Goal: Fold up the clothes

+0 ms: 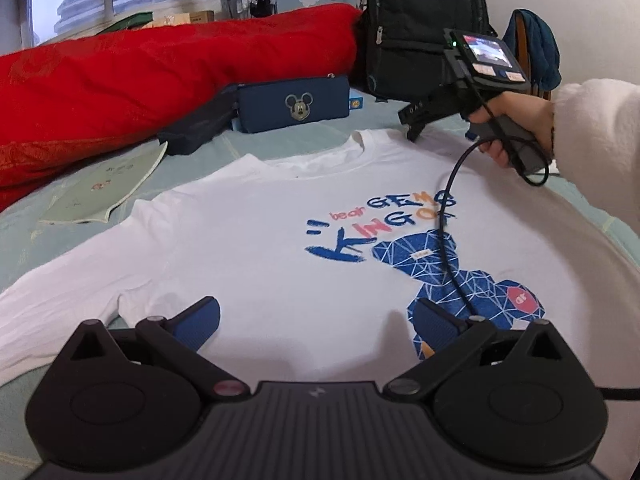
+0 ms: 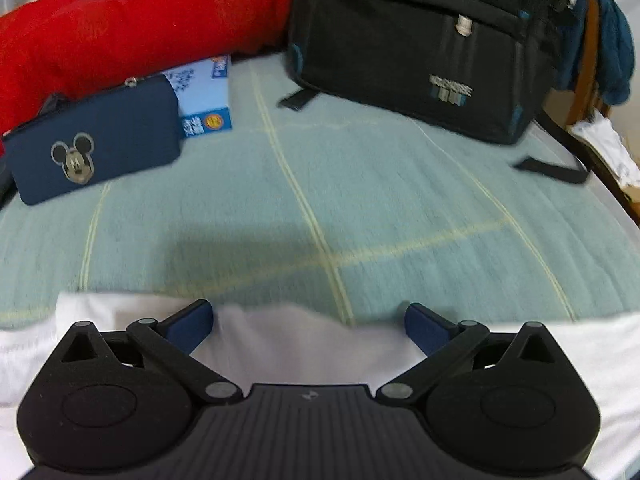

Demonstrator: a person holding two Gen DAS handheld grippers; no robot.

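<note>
shirt: white T-shirt (image 1: pixel 280 216) with blue bear print lies face up, spread flat on the pale green bedsheet (image 2: pixel 360 200); collar points toward the far clutter, one sleeve runs out to the left in my left wrist view.
left gripper (image 1: pixel 316 320): jaws wide apart, nothing between the blue pads, hovering low over the lower chest of the shirt, beside the bear print.
right gripper (image 2: pixel 308 320): jaws at full spread, nothing pinched; it sits over the shirt's top edge, white cloth under and between the fingers but pads not pressing on it. In my left view I see it in a hand (image 1: pixel 516 124) with a white fluffy sleeve, near the collar and shoulder.
step: I read this as the start, shirt laid out, no fold made yet, both tools positioning for a first grab.
next move: I need the right one down on the shoulder edge and closed on fabric, the left on the hem or side on the same flank, then carry that side across.
watch: thin cloth, easy to pinch the sheet too; dangling cable (image 1: pixel 448 240) drags across the print.
clutter: red quilt (image 1: pixel 160 80), navy Mickey pouch (image 2: pixel 92 140), black backpack (image 2: pixel 420 40) sit well apart from the shirt.
</note>
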